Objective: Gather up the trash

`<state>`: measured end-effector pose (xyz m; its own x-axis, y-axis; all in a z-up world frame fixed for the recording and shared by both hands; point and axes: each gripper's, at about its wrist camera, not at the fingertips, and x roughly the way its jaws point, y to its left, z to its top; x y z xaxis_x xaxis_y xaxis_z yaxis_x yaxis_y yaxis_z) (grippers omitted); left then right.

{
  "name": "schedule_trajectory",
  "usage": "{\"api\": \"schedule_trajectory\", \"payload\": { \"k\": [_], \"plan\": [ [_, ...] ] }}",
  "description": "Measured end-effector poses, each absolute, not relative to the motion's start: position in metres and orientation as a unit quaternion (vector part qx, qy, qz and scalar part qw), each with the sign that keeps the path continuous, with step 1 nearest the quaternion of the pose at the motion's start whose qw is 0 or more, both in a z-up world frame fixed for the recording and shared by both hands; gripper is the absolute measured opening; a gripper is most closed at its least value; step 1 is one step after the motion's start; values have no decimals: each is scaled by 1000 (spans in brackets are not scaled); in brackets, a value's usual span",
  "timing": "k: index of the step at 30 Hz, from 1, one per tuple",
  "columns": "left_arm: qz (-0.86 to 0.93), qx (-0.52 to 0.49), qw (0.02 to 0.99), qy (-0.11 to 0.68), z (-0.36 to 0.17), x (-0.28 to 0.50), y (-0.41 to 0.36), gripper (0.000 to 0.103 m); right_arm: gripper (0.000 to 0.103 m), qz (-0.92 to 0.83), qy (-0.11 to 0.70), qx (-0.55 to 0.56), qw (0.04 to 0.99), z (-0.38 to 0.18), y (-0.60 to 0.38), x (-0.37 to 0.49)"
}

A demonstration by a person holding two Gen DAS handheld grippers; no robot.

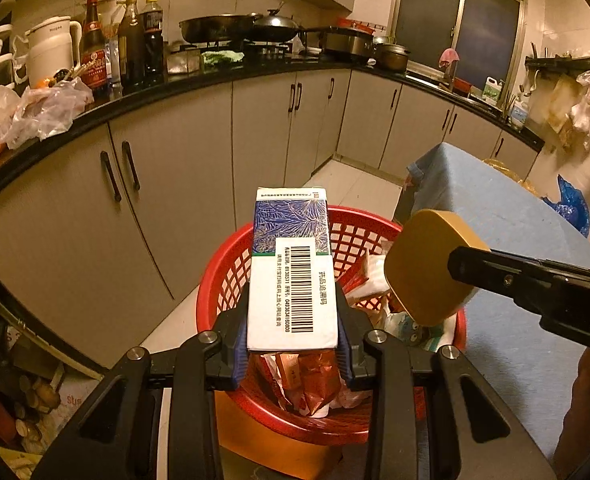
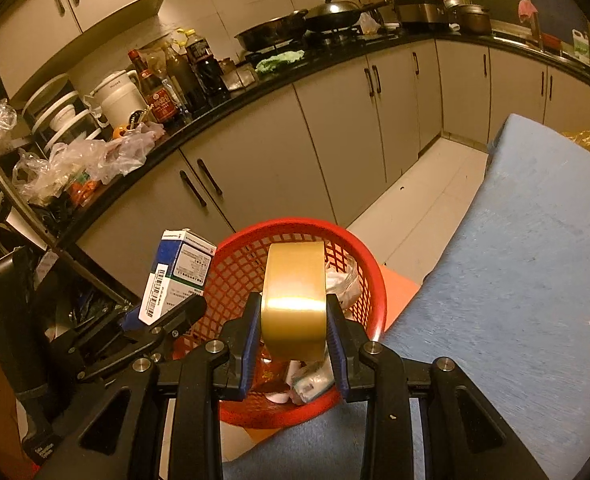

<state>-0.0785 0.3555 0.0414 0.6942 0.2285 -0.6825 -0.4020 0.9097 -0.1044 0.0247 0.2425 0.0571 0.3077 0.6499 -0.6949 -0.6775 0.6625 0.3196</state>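
The left gripper (image 1: 293, 344) is clamped on a medicine box (image 1: 293, 268), and the right gripper (image 2: 294, 328) is clamped on a gold tape roll (image 2: 294, 300). Both items hang above the red basket (image 1: 223, 280), which already contains wrappers and paper. The carrying seems finished; what remains is to release both items into the basket beside the blue table (image 2: 515, 260)
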Motion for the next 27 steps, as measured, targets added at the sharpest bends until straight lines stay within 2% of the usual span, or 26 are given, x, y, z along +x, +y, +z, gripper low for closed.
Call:
{"api": "schedule_trajectory", "payload": {
  "k": [9, 10, 13, 16, 18, 22, 25, 27],
  "plan": [
    [167, -122, 911, 356, 34, -71, 353, 34, 34, 404, 441, -8, 801, 45, 246, 35],
    [166, -122, 912, 355, 35, -71, 354, 37, 35, 408, 443, -5, 798, 45, 246, 35],
    [169, -122, 913, 351, 37, -72, 354, 56, 40, 412, 437, 5, 799, 51, 240, 34],
    [173, -114, 916, 344, 42, -75, 349, 58, 41, 416, 424, 16, 805, 62, 229, 30],
    [171, -115, 917, 340, 47, -79, 345, 62, 42, 419, 418, 22, 806, 70, 223, 27],
    [181, -110, 922, 323, 59, -87, 337, 71, 56, 419, 393, 24, 818, 88, 206, 15],
    [188, -105, 925, 312, 70, -96, 330, 80, 57, 418, 379, 24, 825, 99, 192, 4],
    [195, -103, 928, 301, 77, -103, 324, 82, 61, 413, 368, 25, 833, 105, 180, -5]
  ]
}}
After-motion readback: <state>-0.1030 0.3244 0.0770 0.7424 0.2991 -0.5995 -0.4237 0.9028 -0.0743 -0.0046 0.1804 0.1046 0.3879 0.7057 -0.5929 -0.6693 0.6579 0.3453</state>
